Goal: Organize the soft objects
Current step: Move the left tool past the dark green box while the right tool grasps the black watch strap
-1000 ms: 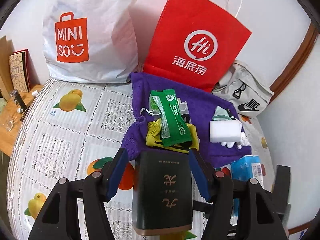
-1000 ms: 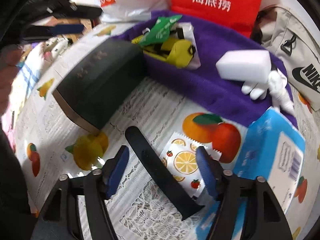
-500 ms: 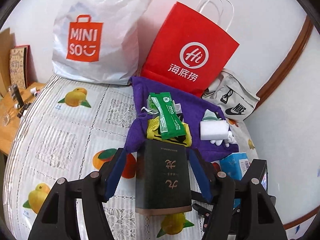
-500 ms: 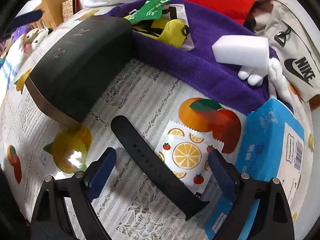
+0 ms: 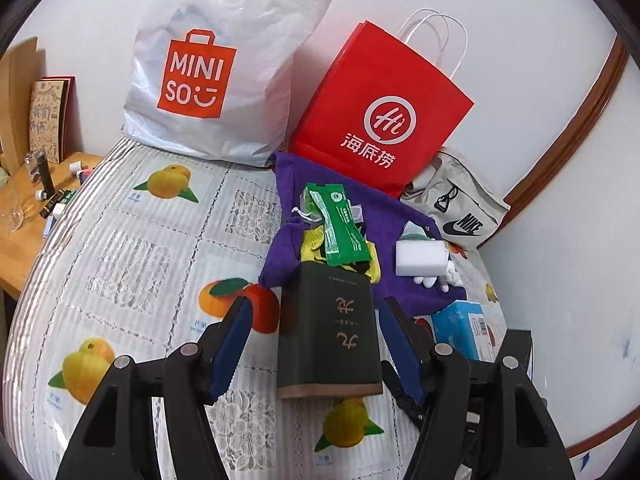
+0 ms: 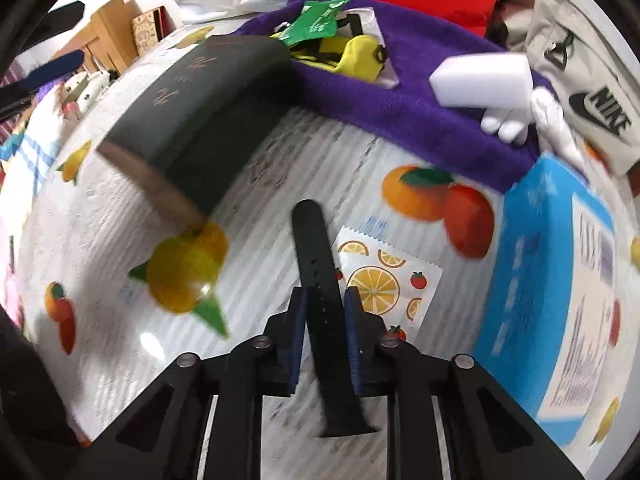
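A black watch strap point(image 6: 316, 260) lies on the fruit-print tablecloth point(image 6: 100, 220). My right gripper point(image 6: 326, 300) is shut on the strap, its blue pads against both edges. A purple towel point(image 5: 384, 216) at the back holds a green packet point(image 5: 340, 224), a yellow soft toy point(image 6: 360, 54), a white sponge point(image 5: 420, 258) and a white glove-like toy point(image 6: 516, 120). My left gripper point(image 5: 316, 316) is open and empty, its fingers either side of a dark green book point(image 5: 328, 328) without touching it.
A white MINISO bag point(image 5: 212, 68), a red paper bag point(image 5: 380, 112) and a grey Nike pouch point(image 5: 456, 208) stand against the back wall. A blue tissue pack point(image 6: 560, 280) and an orange-print sachet point(image 6: 384, 276) lie right of the strap. A wooden side table point(image 5: 24, 220) is left.
My right gripper has moved over the black strap and closed on it. My left gripper has drawn back and up from the book, staying open.
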Demonstrator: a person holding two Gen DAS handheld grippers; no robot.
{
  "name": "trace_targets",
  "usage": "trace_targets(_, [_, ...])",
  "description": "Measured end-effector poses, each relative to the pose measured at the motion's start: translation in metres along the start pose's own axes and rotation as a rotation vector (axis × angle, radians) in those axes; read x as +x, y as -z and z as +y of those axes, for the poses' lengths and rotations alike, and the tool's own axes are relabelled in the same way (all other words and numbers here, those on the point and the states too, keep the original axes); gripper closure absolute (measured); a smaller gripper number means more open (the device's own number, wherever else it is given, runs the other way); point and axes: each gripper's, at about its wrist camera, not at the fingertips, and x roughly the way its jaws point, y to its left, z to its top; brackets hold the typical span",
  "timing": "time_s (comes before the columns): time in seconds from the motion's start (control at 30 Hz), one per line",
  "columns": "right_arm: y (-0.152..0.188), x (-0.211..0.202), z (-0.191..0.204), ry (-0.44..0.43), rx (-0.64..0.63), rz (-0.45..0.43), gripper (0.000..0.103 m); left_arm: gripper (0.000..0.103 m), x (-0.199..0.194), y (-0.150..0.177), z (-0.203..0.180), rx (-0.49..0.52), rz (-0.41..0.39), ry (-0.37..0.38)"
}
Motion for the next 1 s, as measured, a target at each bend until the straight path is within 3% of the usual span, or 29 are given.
trace_targets(0.2, [0.021,-0.005,0.013,-0.021,-0.005,-0.003,0.086,0.040,-0.007,0.015,-0.005,0.007,0.012,-0.009])
trace_targets(0.33, [0.029,-0.004,0.031,-0.013,-0.059,-0.024,0.066,0.040,-0.010,0.025,-0.009,0.015,0.027,-0.024])
trace_targets(0.37, [0.035,-0.005,0.038,0.002,-0.089,-0.032,0.065,0.040,-0.012,0.027,-0.010,0.015,0.029,-0.030])
trace_targets(0.47, [0.046,-0.008,0.041,0.001,-0.109,-0.074,0.068,0.040,-0.016,0.034,-0.009,0.007,0.032,-0.042])
trace_targets(0.5, [0.047,-0.008,0.039,-0.005,-0.104,-0.085,0.072,0.040,-0.016,0.036,-0.008,0.004,0.035,-0.046])
trace_targets(0.53, [0.048,-0.009,0.037,-0.001,-0.103,-0.091,0.082,0.040,-0.016,0.038,-0.008,0.000,0.039,-0.052])
trace_targets(0.67, [0.046,-0.009,0.032,-0.020,-0.069,-0.087,0.081,0.040,-0.016,0.044,-0.011,0.003,0.053,-0.061])
trace_targets(0.8, [0.044,-0.004,0.035,-0.024,-0.072,-0.141,0.074,0.040,-0.016,0.051,-0.014,0.006,0.063,-0.067])
trace_targets(0.83, [0.045,-0.003,0.035,-0.030,-0.081,-0.165,0.074,0.040,-0.016,0.054,-0.014,0.008,0.067,-0.067])
trace_targets(0.87, [0.046,-0.004,0.034,-0.032,-0.096,-0.181,0.082,0.040,-0.016,0.058,-0.015,0.010,0.073,-0.070])
trace_targets(1.0, [0.048,-0.007,0.032,-0.055,-0.103,-0.194,0.083,0.039,-0.009,0.069,-0.018,0.018,0.105,-0.088])
